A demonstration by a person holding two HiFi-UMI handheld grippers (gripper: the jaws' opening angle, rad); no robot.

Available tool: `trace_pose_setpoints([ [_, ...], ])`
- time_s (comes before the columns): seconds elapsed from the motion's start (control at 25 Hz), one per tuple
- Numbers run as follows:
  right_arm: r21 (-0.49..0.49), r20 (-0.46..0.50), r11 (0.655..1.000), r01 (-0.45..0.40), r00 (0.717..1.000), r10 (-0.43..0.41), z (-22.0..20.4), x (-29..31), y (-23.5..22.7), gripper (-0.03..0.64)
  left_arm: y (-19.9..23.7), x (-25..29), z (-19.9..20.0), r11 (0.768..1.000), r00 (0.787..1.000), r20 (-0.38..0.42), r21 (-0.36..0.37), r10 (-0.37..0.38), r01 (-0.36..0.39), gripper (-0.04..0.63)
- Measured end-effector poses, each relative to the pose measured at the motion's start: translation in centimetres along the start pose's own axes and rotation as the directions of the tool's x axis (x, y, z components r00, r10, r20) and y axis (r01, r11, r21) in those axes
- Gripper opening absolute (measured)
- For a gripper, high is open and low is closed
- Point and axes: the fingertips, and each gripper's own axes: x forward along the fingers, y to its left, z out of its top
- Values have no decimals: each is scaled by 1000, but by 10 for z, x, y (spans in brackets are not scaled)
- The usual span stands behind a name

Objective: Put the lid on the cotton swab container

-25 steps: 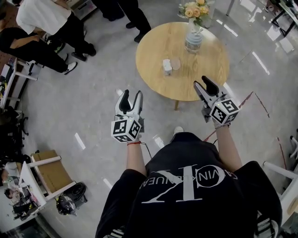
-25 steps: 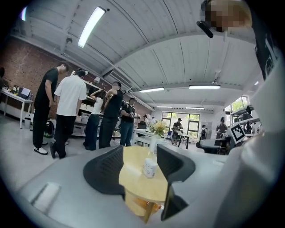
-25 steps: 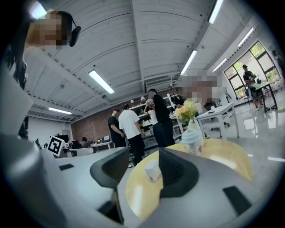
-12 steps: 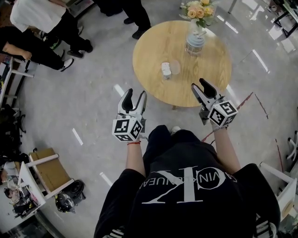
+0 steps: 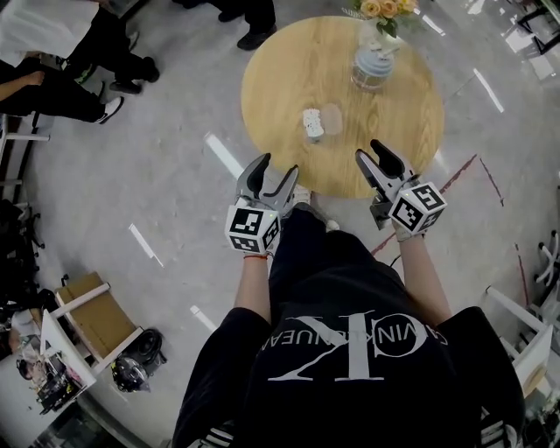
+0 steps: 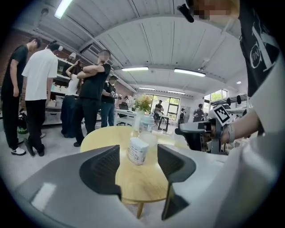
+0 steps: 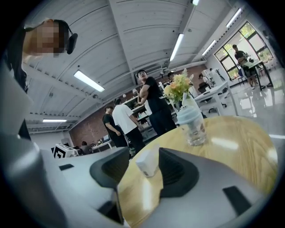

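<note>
The flowers [image 5: 385, 7] are cut off by the head view's top edge. The clear lid [image 5: 331, 116] beside the cotton swab container [image 5: 312, 123] is too faint to show its shape, and the container's print is too small to read. In the left gripper view the left tongs [image 6: 138, 153] hide the foot of the leg [image 6: 140, 208] under the surface [image 6: 133, 187]

A round pale-wood table [image 5: 289, 105] stands at twelve o'clock on glossy grey concrete floor [image 5: 175, 201] marked with white tape strips [image 5: 226, 156], with standing onlookers [image 5: 61, 92] at ten, a brown cardboard box [image 5: 96, 324] at eight, and fluorescent tube lights [image 6: 190, 72] under a white ribbed ceiling [image 6: 147, 40] beside a red-brick wall [image 7: 84, 128].
</note>
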Motion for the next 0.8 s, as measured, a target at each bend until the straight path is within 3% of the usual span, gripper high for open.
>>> trace_pose_setpoints([
  [0.16,21,-25,1000,-3,1000,4,-4,13,-4,173,-5,27,-11,994,993,-75,56,-91,96,260],
  [0.36,69,-42,998,6,999,-4,-12,31,-13,173,-10,60,-27,969,967,-168,122,-191,213,280],
  [0.64,112,-46,994,-2,999,7,-14,54,-17,173,-6,93,-36,934,935,-243,185,-257,305,316],
  [0.8,139,-53,990,-19,998,26,-16,65,-17,173,-3,106,-49,919,919,-301,221,-254,326,318],
])
